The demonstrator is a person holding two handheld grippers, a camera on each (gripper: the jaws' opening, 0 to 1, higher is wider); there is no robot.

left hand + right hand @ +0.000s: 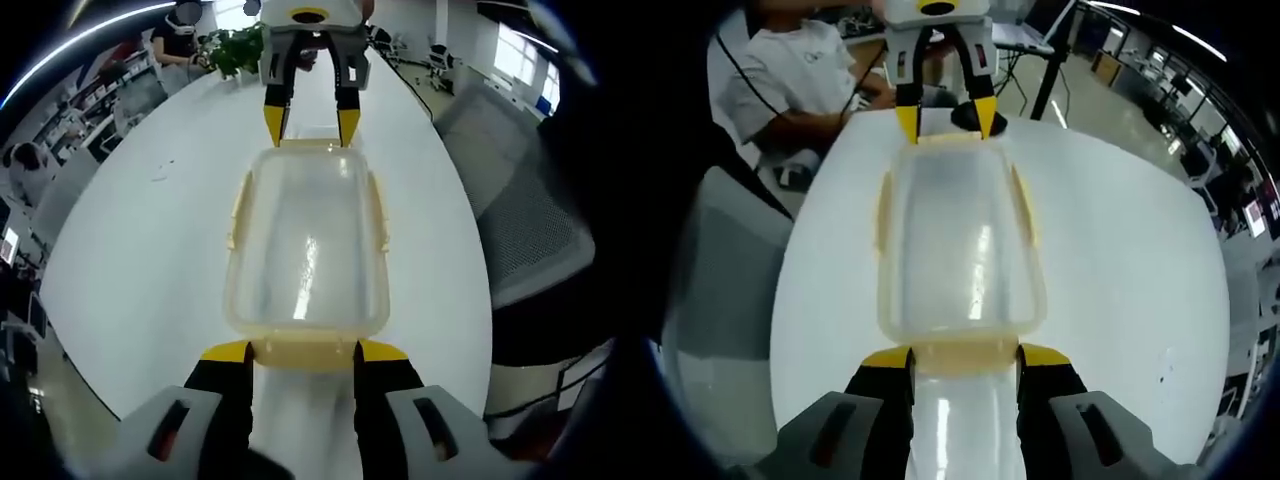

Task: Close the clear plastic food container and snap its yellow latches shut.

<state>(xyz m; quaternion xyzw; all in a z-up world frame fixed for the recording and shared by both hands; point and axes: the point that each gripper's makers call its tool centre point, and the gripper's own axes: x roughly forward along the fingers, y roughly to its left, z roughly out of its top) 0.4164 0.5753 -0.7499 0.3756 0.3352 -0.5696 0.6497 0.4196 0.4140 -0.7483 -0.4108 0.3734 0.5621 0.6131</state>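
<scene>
A clear plastic container lies lengthwise on the white table with its lid on top. Yellow latches run along both long sides, and I cannot tell whether they are snapped down. My left gripper stands open at one short end, its yellow tips on either side of that end's latch. At the opposite short end my right gripper is open too, its tips flanking the end latch there.
A grey mesh chair stands at the table's edge, and another grey chair is on the other side. A person in a white shirt sits at the table's end behind my left gripper. A green plant stands at the far end.
</scene>
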